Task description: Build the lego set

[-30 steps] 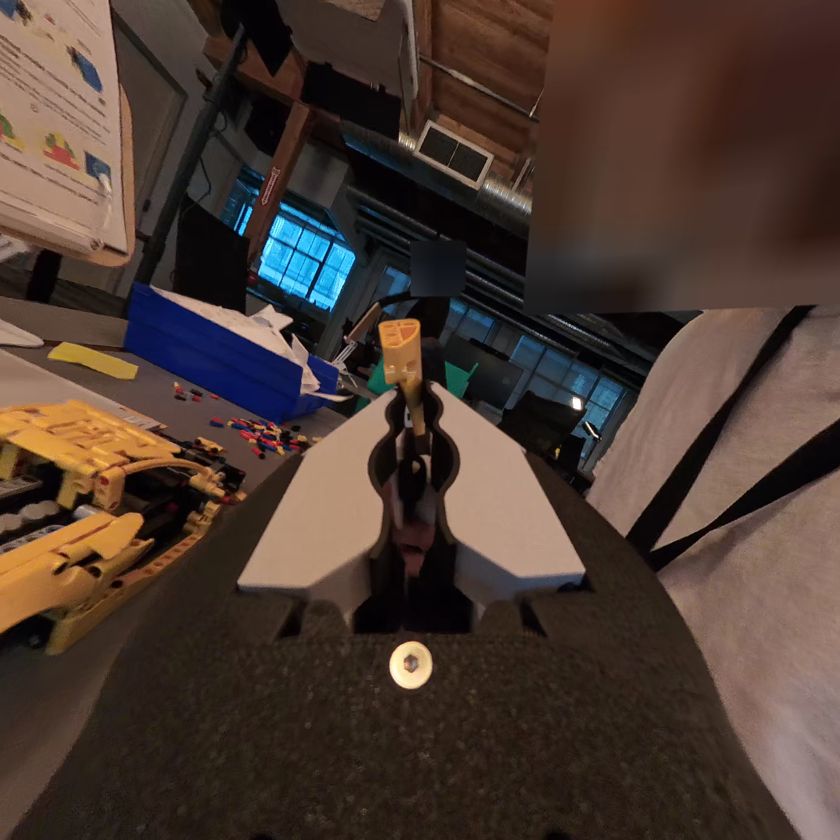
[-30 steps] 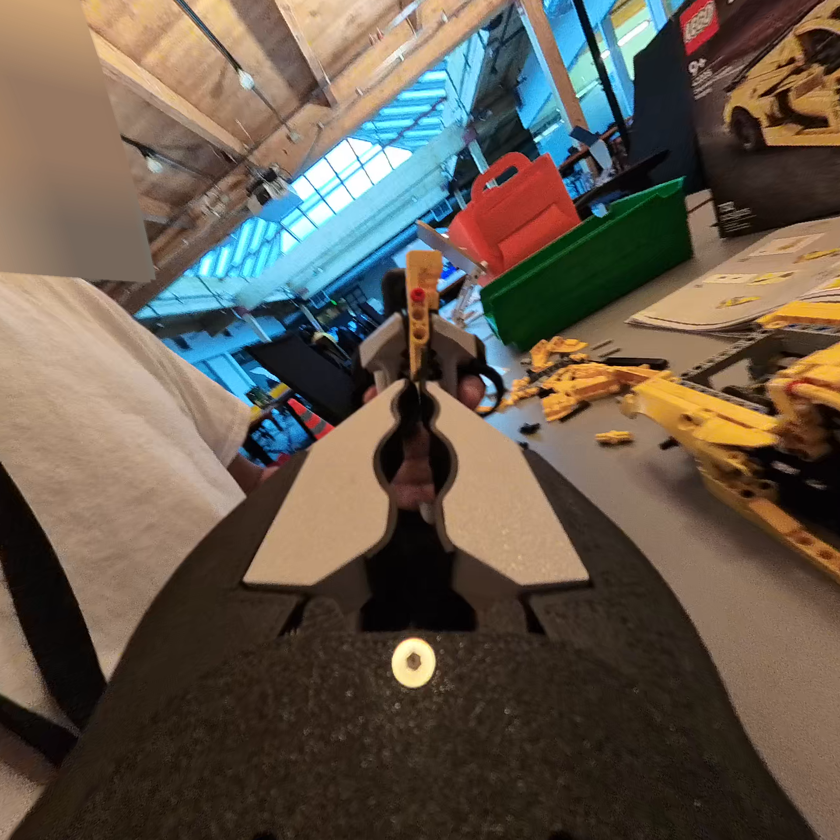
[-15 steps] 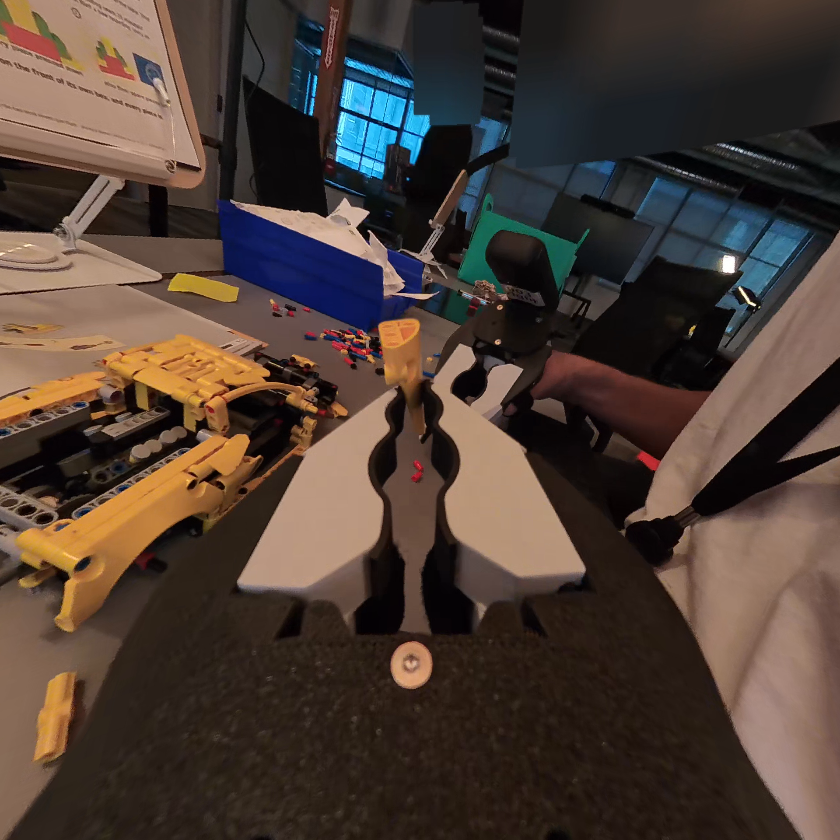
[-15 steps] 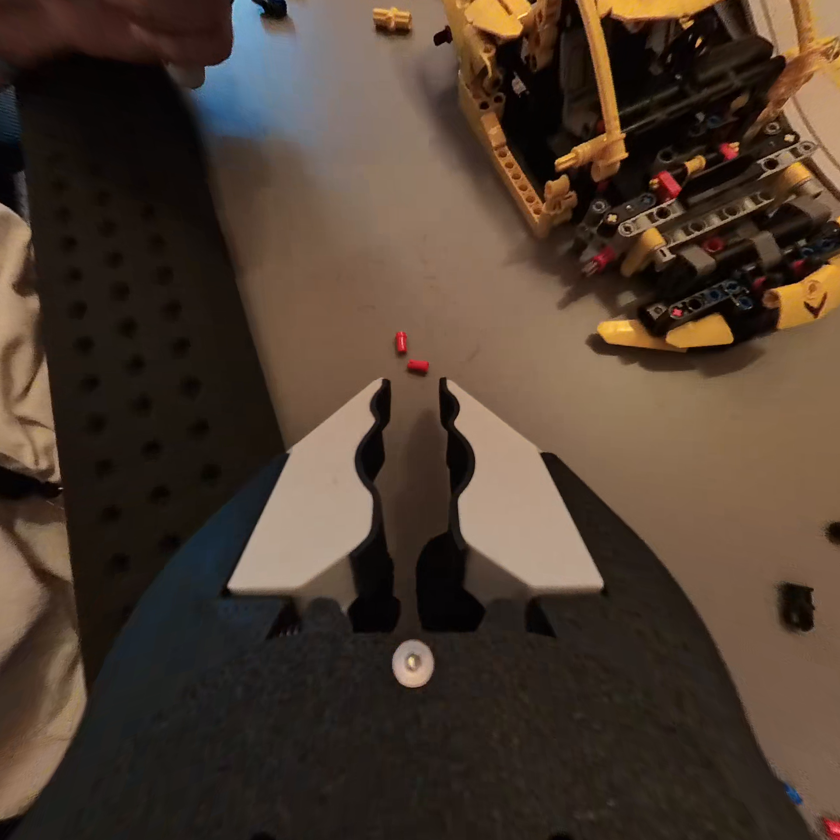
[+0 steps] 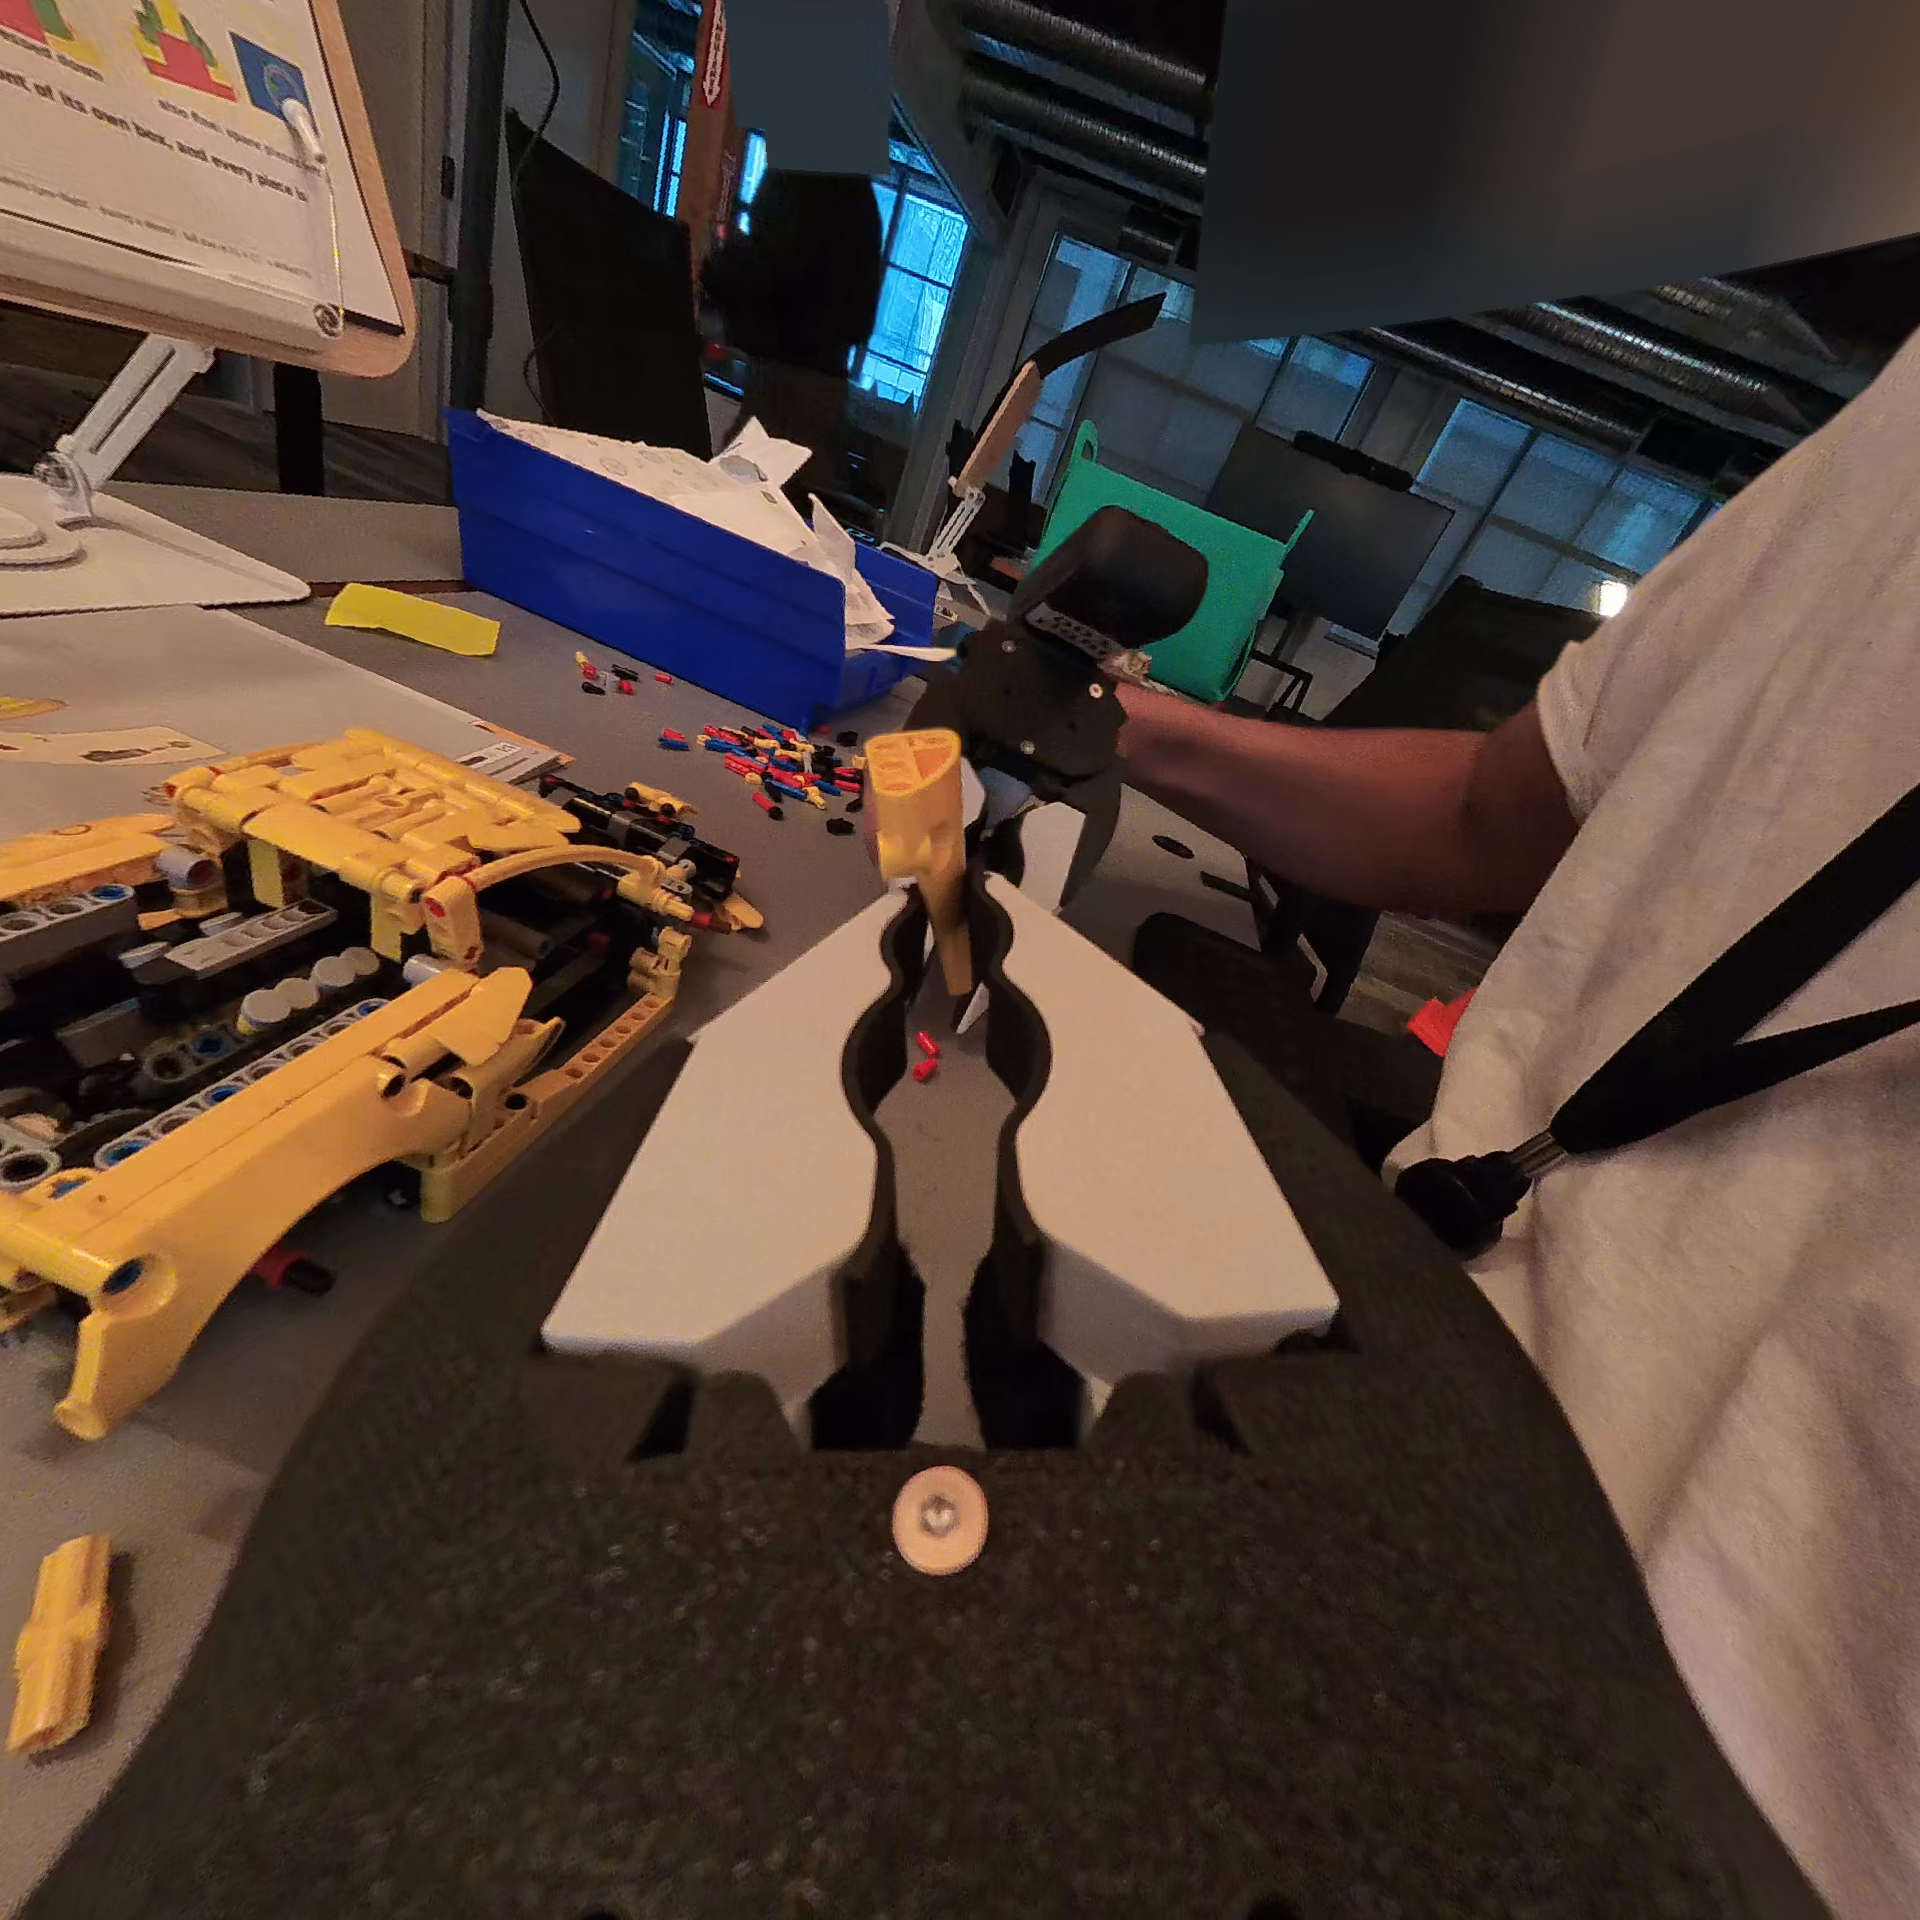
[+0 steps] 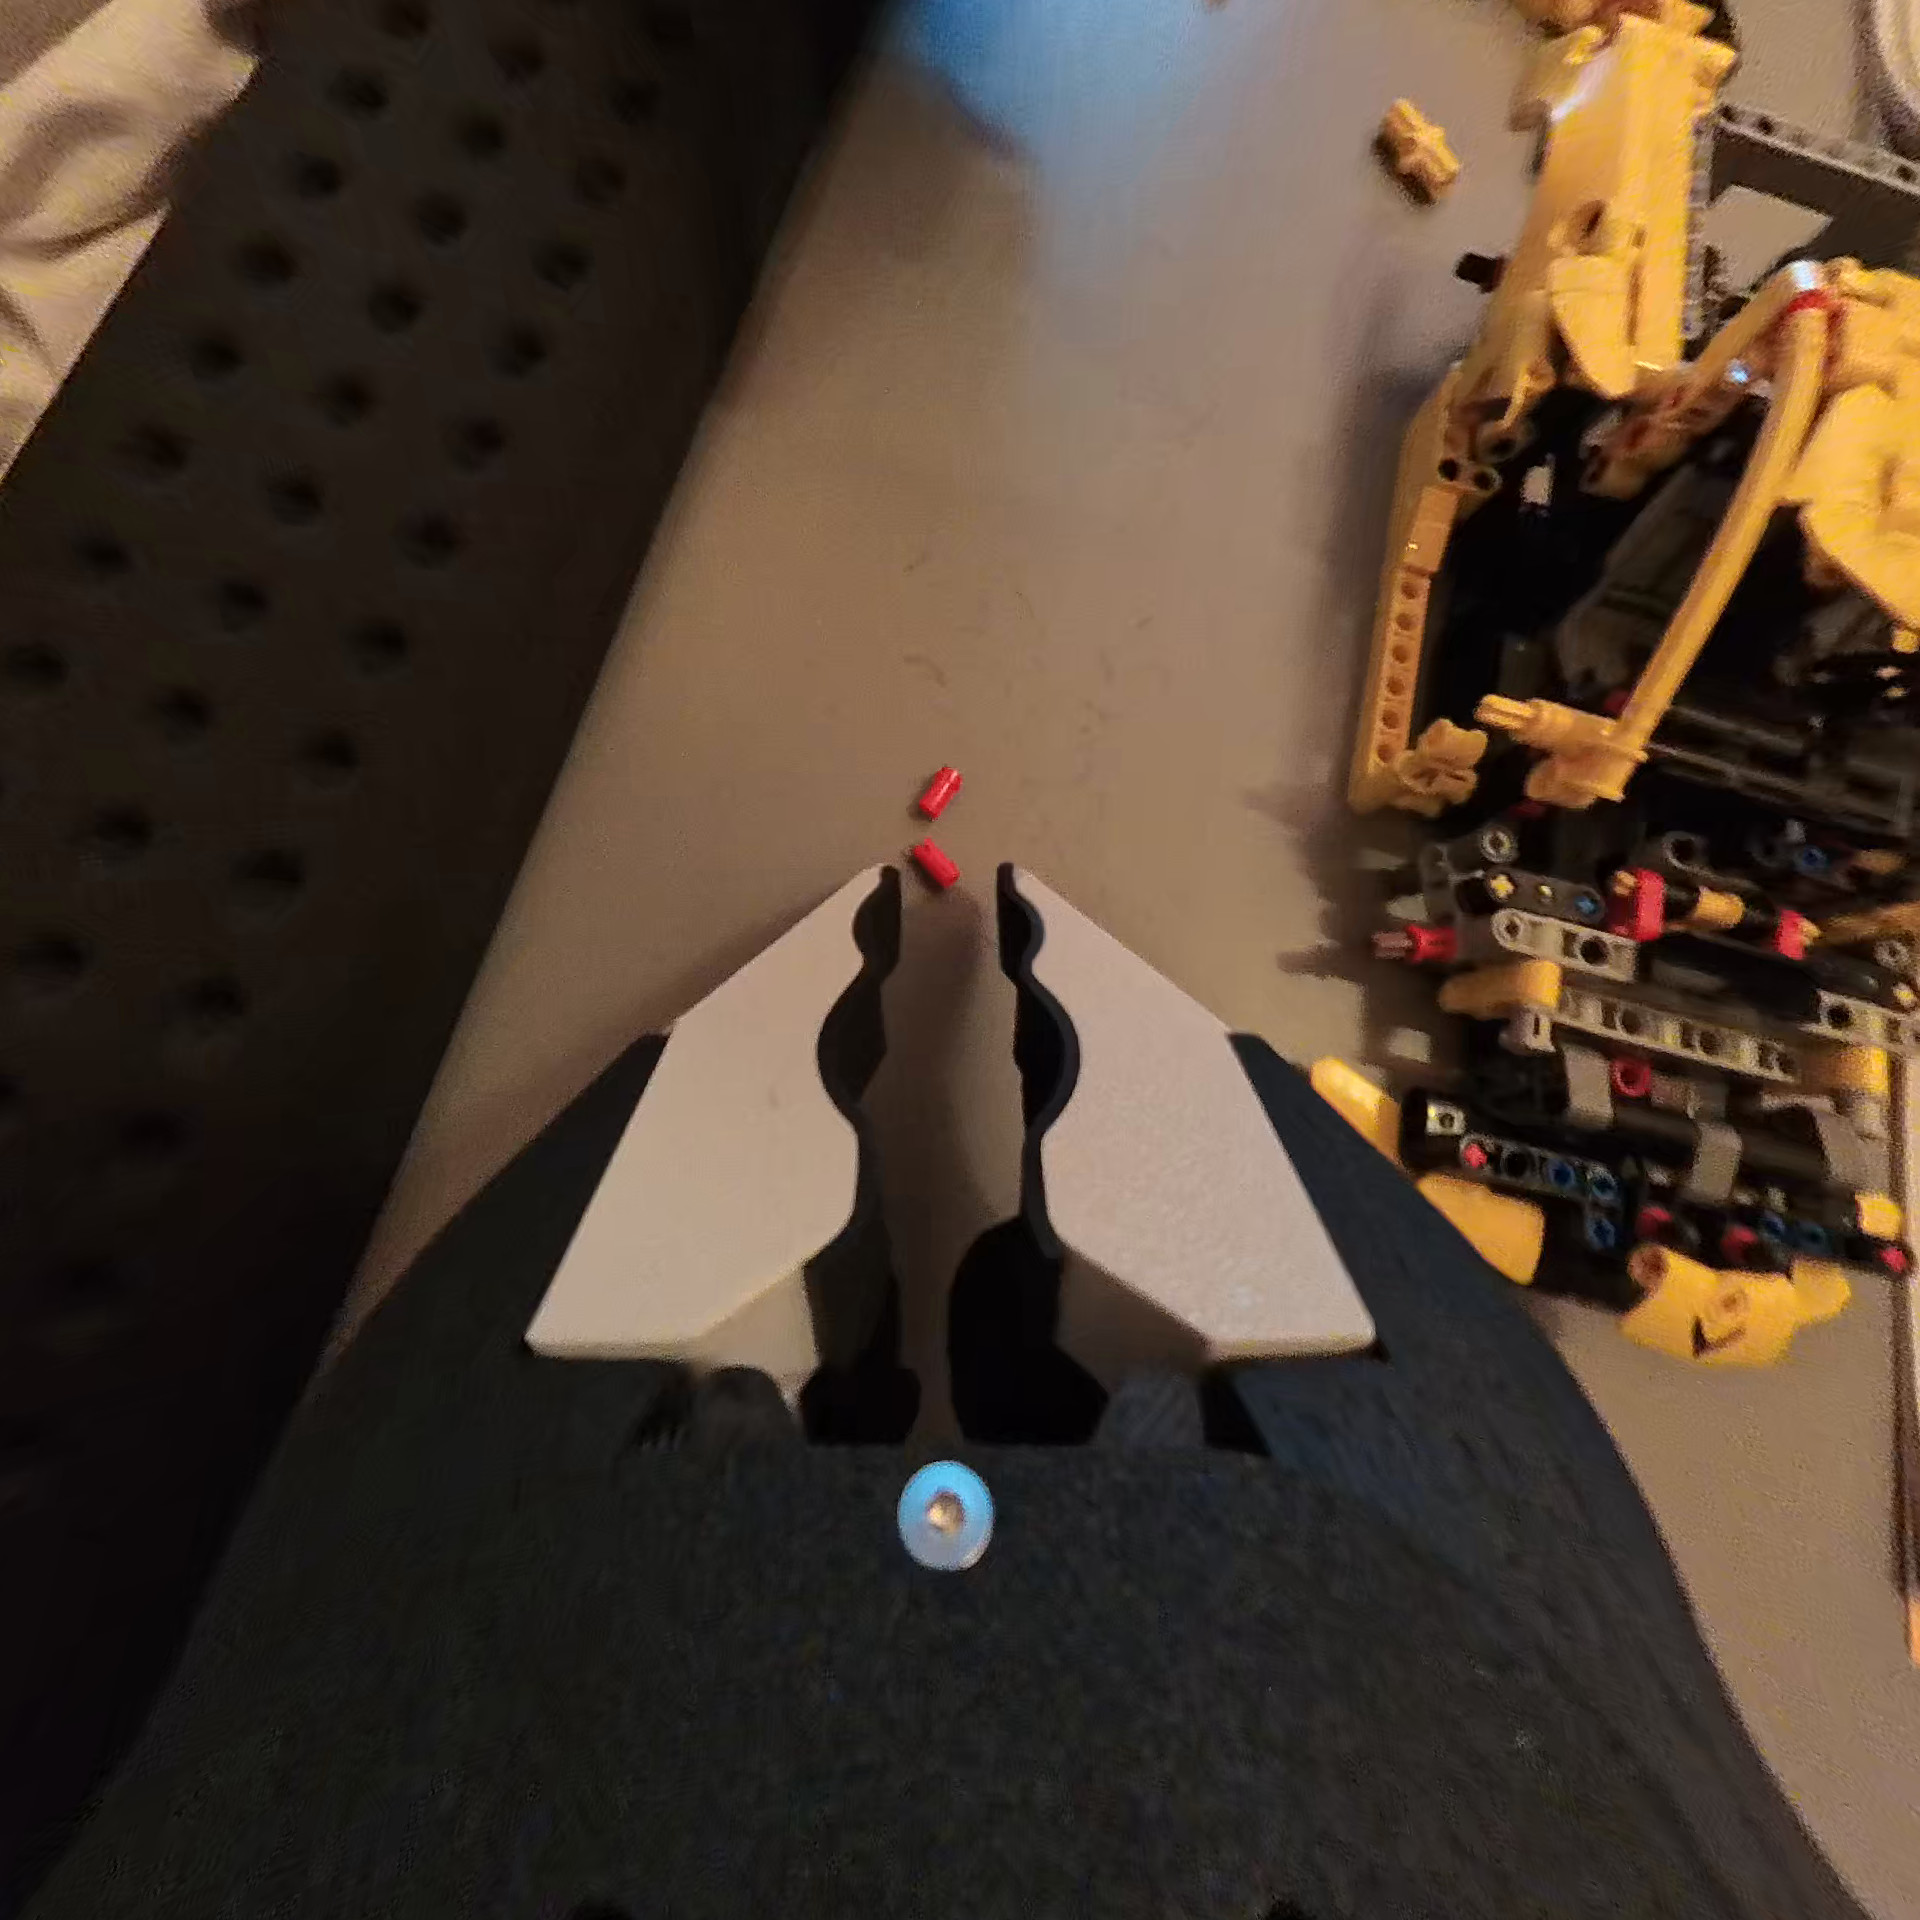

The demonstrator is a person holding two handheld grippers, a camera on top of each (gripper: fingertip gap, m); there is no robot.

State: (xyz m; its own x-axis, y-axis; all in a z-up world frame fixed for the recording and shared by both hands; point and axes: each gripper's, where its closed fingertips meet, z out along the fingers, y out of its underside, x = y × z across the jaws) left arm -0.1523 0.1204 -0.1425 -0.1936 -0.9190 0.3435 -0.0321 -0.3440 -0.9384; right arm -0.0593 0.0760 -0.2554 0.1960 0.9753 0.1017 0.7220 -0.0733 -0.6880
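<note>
The right gripper (image 6: 948, 883) hung empty, jaws slightly parted, over the table (image 6: 1039, 520). Two red pins (image 6: 936, 829) lay at its 12 o'clock, the nearer just off the tips, its long axis slanted toward 11. The left gripper (image 5: 940, 914), farther off, pinched a yellow piece (image 5: 914, 821).

2 red pins (image 6: 938, 829), 1 yellow car build (image 5: 312, 987), 1 blue bin (image 5: 665, 592).

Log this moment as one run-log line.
left gripper: shut on yellow piece | right gripper: open, over two red pins | yellow car: unfinished
</note>
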